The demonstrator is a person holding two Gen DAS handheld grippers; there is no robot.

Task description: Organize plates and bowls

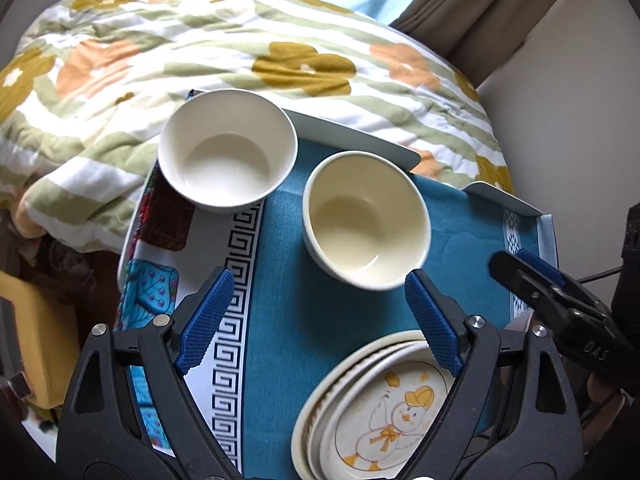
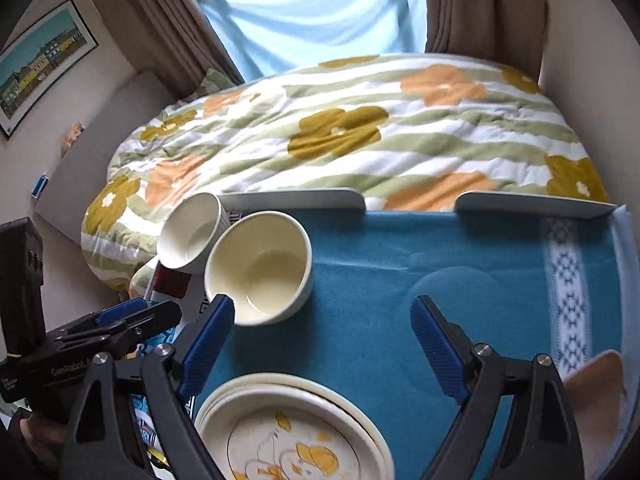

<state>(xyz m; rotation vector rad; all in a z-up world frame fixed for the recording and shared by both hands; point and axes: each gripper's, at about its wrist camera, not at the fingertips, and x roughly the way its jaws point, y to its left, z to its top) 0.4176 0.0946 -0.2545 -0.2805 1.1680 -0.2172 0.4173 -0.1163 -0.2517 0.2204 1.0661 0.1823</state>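
Note:
Two empty bowls stand on a blue cloth (image 1: 328, 320) over a tray: a white bowl (image 1: 227, 151) at the far left and a cream bowl (image 1: 366, 220) nearer the middle. They also show in the right wrist view, white bowl (image 2: 191, 232) and cream bowl (image 2: 260, 266). A stack of plates with a duck picture (image 1: 384, 412) (image 2: 292, 436) lies at the near edge. My left gripper (image 1: 318, 308) is open and empty, above the cloth before the cream bowl. My right gripper (image 2: 322, 336) is open and empty, over the plates.
A flowered quilt (image 2: 360, 132) covers the bed behind the tray. The tray's raised white rim (image 2: 292, 200) runs along the far side. A patterned cloth (image 1: 236, 320) lies under the blue one at the left. Curtains (image 2: 480, 4) and a window are beyond.

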